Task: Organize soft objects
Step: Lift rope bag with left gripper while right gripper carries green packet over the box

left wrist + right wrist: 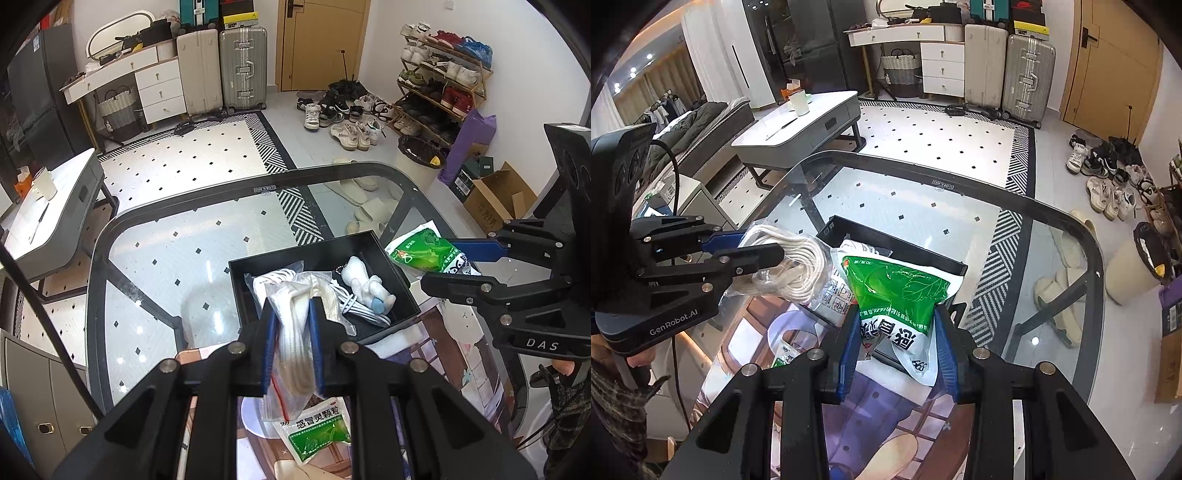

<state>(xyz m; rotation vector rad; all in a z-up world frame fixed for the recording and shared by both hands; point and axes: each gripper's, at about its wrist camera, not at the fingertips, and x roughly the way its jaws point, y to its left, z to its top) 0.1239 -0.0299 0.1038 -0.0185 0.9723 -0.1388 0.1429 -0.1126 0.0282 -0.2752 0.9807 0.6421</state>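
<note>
My left gripper [291,306] is shut on a clear zip bag of white cord [295,347], held above the near edge of a black box [373,242]; it also shows in the right wrist view [790,262]. The box holds another bagged cord, a white plush toy [364,284] and a striped cord. My right gripper [895,321] is shut on a green and white medicine pouch [897,291], held just right of the box [849,227]; the pouch also shows in the left wrist view [428,254]. A second green pouch [317,428] lies on the table below my left gripper.
The box stands on a glass table [159,221] with a dark rim. A printed mat [879,417] and a white foam sheet [399,338] lie near me. On the floor beyond are slippers, shoes, a bin [421,155] and a low grey table [798,125].
</note>
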